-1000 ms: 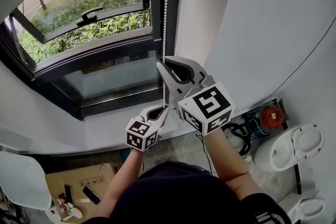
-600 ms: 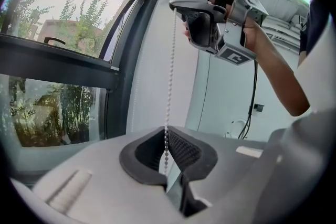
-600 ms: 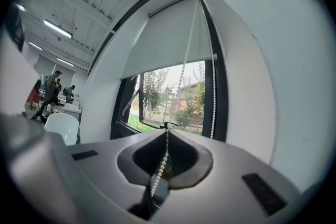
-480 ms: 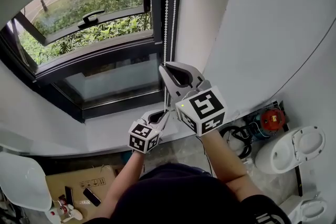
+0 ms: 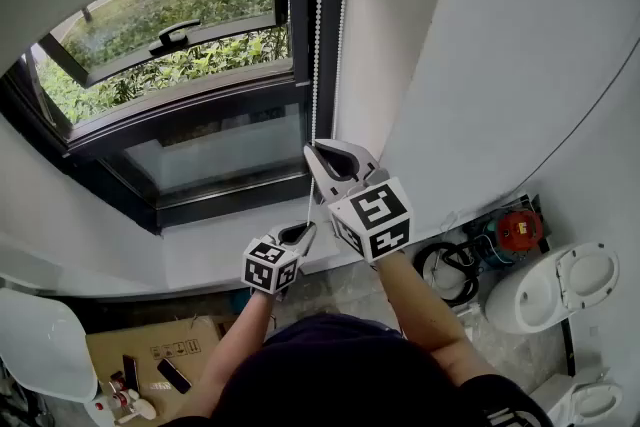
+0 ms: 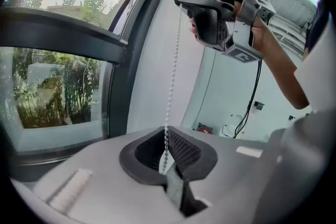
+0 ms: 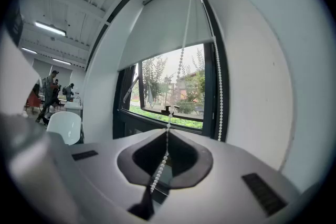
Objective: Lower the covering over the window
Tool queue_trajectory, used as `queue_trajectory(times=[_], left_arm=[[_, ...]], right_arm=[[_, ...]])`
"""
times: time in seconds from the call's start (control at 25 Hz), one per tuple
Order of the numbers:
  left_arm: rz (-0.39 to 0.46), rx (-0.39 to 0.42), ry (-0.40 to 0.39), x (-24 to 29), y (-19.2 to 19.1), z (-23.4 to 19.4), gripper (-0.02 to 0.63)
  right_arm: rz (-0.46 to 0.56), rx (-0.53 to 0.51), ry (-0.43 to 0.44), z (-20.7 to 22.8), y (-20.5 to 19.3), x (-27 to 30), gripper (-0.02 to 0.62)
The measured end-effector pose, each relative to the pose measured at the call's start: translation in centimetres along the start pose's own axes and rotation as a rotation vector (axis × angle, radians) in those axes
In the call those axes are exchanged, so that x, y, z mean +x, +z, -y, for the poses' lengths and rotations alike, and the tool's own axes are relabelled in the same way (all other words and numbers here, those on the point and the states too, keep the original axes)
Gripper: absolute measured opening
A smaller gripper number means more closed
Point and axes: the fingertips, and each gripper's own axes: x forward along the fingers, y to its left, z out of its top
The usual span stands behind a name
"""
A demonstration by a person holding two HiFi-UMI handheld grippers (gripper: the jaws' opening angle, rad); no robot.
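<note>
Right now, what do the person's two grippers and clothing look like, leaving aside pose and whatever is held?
The left gripper and the right gripper are both light grey moulded shells that taper to a point. Both have black lining round the jaws and cross-hatched black pads. Each carries a white cube printed with black square markers. No cables show on either. The person wears a dark short-sleeved top.

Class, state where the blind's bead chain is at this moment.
In the head view the bead chain hangs along the right side of the window frame, with the right gripper shut on it and the left gripper shut on it lower down.
</note>
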Motion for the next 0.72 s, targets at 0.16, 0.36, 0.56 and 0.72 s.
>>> queue_trajectory(times=[0.16, 0.36, 0.56, 0.72], left_arm=[[0.005, -0.002, 0.001, 0.1, 0.0, -0.1, 0.025], [-0.062, 0.004, -0.010, 0.3, -1.8, 0.3, 0.025], [-0.076, -0.025, -0.014, 0.2, -3.1, 0.2, 0.026], [-0.080, -0.020, -0.010, 0.2, -3.0, 0.1, 0.025]], right_arm=[[0.006, 0.003, -0.001, 0.0, -0.1, 0.0, 0.017], [-0.027, 0.007, -0.007, -0.5, -1.9, -0.2, 0.015], [-0.049, 0.038, -0.007, -0.6, -3.3, -0.1, 0.014], [-0.042, 0.019, -0.013, -0.8, -3.2, -0.2, 0.014]])
